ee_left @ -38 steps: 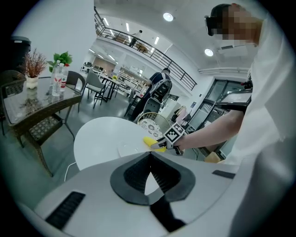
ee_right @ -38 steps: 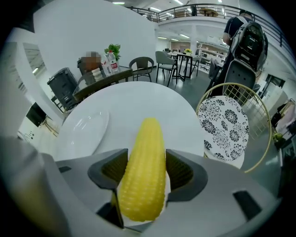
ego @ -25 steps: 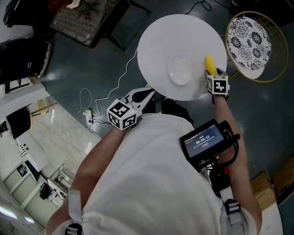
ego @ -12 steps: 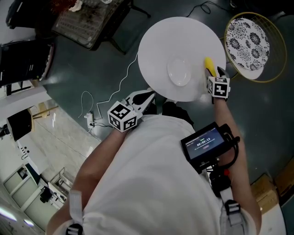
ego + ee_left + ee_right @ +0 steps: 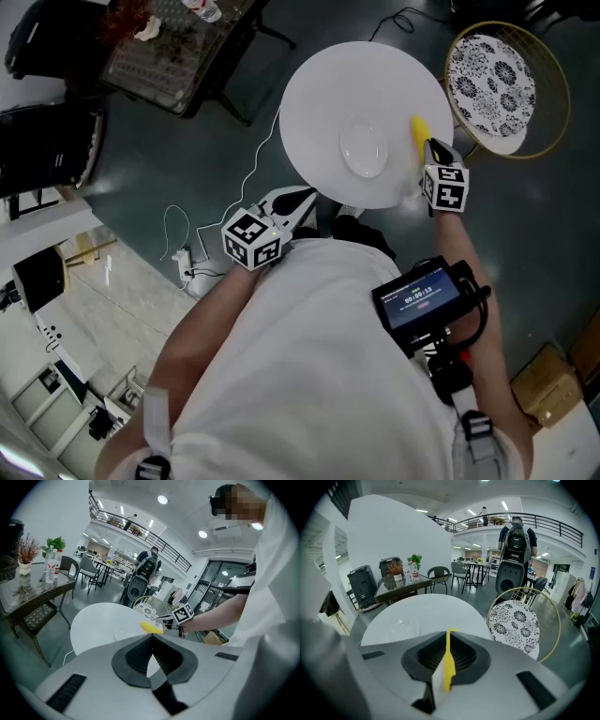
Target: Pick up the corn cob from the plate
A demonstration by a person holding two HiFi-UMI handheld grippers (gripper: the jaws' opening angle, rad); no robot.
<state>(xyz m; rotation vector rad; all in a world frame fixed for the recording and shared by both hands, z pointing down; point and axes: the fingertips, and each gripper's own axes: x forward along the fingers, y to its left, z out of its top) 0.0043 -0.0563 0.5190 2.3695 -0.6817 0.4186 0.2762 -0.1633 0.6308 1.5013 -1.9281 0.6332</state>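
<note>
The yellow corn cob sticks out from my right gripper, whose jaws have just been closing and are now shut on it. In the right gripper view the corn cob is a thin yellow strip pinched between the dark pads, held above the white round table. A clear glass plate lies at the table's middle, left of the corn. My left gripper hovers at the table's near edge, shut and holding nothing. In the left gripper view the corn cob shows beyond the jaw tips.
A gold wire chair with a black-and-white patterned cushion stands right of the table. A dark glass-topped table is at the upper left. A white cable trails across the floor. A small screen hangs at the person's chest.
The right gripper's jaws have closed on the corn cob and lifted it off the table. The left gripper has barely moved.
</note>
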